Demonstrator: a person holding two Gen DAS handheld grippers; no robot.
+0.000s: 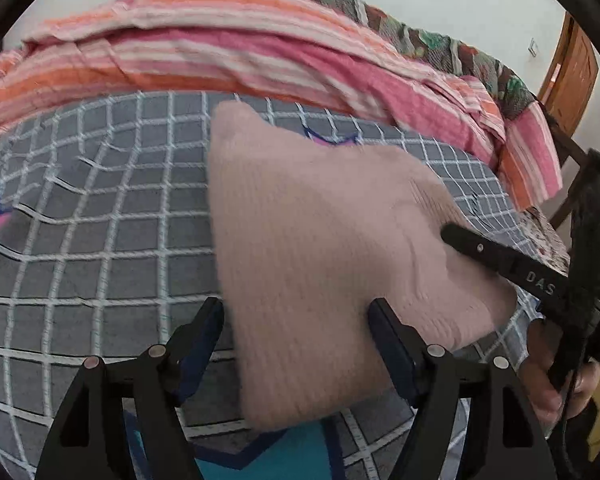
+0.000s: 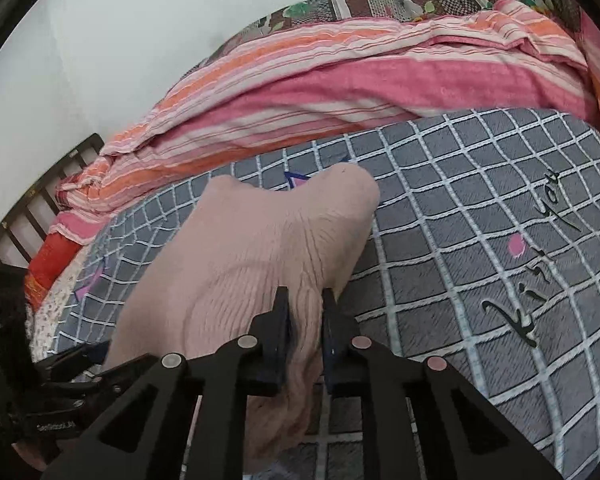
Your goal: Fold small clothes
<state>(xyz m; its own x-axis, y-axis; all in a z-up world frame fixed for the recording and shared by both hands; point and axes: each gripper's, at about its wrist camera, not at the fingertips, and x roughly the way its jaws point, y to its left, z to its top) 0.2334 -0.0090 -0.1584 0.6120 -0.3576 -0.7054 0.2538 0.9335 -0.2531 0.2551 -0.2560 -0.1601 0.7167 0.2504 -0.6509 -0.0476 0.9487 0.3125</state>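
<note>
Pink knit garment point(image 1: 320, 248) lies on the bed's grey checked sheet point(image 1: 100, 220), on the near side of the striped pink-orange blanket point(image 1: 228, 52) bunched along the wall.

Right gripper point(image 2: 305, 312): fingers narrow, pinched on a gathered ridge of the knit at the garment's near edge; fabric puckers up between them, so it's a real hold. The left wrist view shows a right finger point(image 1: 480, 246) pressed into the garment's side.

Left gripper point(image 1: 296, 320): fingers wide. The garment's near corner sits between them, but whether the pads touch it is hard to tell; looks like no grip.

Handling guess: light, soft, floppy ribbed knit that stretches and drapes, with no stiffness, so it will sag from any single hold. It isn't slippery; the texture should catch the pads, and it isn't fragile.

Best hold: an edge or corner with both layers pinched together, left gripper on the near corner opposite the right one, so the fold lifts evenly.
</note>
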